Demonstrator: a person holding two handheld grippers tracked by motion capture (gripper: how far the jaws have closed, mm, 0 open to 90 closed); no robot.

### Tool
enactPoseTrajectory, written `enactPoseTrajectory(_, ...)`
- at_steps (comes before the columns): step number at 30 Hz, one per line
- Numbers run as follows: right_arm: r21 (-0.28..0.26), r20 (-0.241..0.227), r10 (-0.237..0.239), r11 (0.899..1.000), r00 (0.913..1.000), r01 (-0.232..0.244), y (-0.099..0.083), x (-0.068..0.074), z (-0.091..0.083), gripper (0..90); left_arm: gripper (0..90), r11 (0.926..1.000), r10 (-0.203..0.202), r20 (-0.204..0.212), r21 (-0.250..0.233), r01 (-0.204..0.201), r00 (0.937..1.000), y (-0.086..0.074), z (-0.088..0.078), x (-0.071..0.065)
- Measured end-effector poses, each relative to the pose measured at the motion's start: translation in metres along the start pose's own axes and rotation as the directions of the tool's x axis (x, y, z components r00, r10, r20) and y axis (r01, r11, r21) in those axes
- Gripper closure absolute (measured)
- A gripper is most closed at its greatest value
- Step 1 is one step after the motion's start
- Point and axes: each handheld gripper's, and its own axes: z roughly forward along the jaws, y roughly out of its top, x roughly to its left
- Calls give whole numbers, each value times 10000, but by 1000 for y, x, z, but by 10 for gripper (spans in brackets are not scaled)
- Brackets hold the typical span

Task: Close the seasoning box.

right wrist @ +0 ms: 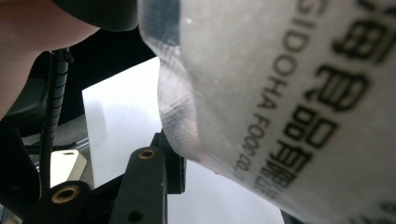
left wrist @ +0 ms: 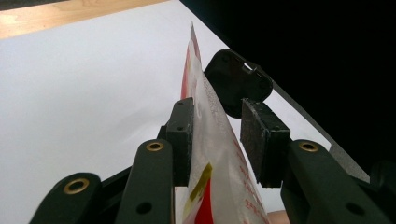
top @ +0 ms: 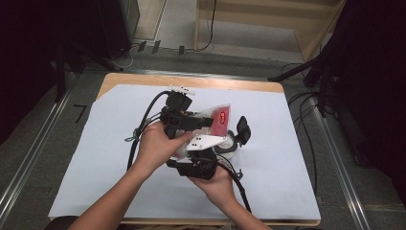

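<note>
A clear plastic food bag [top: 219, 117] with a red label is held up over the middle of the table, between both grippers. My left gripper [top: 208, 120] reaches in from the left. In its own view the bag [left wrist: 219, 154] stands edge-on between the jaws; one pad [left wrist: 182, 135] lies against it and the other pad [left wrist: 261, 140] stands a narrow gap off. My right gripper [top: 235, 136] comes up from below. There the bag [right wrist: 289, 93] looms close with black print, one pad [right wrist: 173, 163] sits at its edge, and the other jaw is hidden behind it.
A white paper sheet [top: 110, 158] covers the wooden table [top: 143, 79]. Black cables [top: 143, 124] trail from the grippers across it. Metal rails [top: 38, 143] run along both sides, with dark stands and floor cables [top: 306, 105] at the back right.
</note>
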Motion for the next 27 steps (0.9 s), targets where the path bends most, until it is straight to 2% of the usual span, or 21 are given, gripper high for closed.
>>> enactPoseTrajectory(12, 8, 48, -68, 10000, 10000, 68, 0, 1, 1, 636, 657, 10000, 15, -14, 30, -15, 10000, 0, -1, 1)
enactPoseTrajectory(27, 72, 80, -221, 9997, 9997, 220, 0, -1, 3, 637, 657, 9998, 7, -92, -183, -9, 10000, -2, -1, 2)
